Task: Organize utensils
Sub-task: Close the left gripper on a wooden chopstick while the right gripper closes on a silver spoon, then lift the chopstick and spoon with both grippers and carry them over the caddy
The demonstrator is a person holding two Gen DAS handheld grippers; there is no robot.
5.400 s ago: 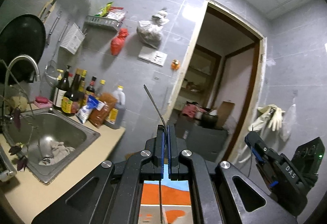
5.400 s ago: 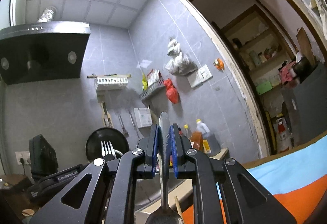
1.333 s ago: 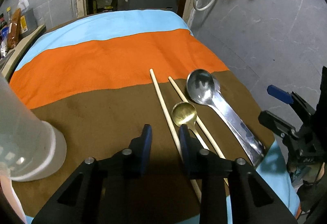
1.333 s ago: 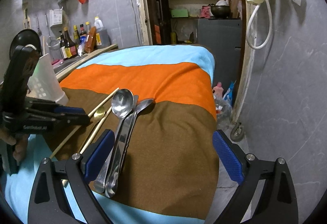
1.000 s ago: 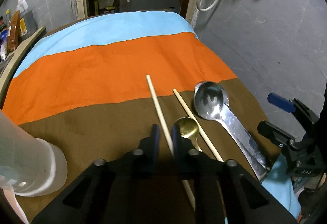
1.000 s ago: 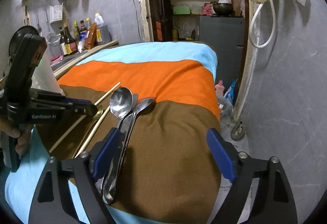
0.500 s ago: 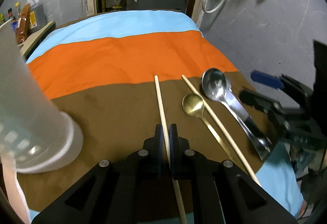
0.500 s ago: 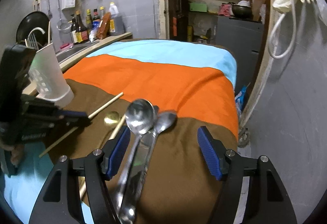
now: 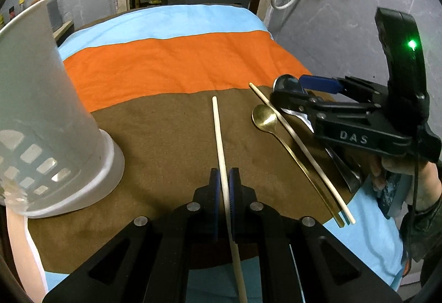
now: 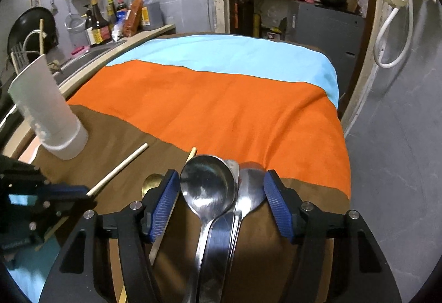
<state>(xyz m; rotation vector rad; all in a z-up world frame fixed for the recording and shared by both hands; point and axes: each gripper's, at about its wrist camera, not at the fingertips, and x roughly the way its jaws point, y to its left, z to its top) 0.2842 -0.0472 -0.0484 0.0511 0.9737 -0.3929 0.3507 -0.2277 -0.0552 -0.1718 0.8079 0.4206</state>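
"DAS" was printed on the right gripper (image 9: pixel 292 90), spread wide around the steel spoons (image 10: pixel 218 192); the left gripper (image 9: pixel 224 178) clenched a chopstick (image 9: pixel 219 134).

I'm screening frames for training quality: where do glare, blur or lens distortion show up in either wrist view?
Left wrist view: fisheye bends the door frame, dark vignette at the corners; the white utensil holder sits close and soft; a green LED flares on the right gripper. Right wrist view: room lights reflect as glare on the large steel spoon; the left gripper looks blurred.
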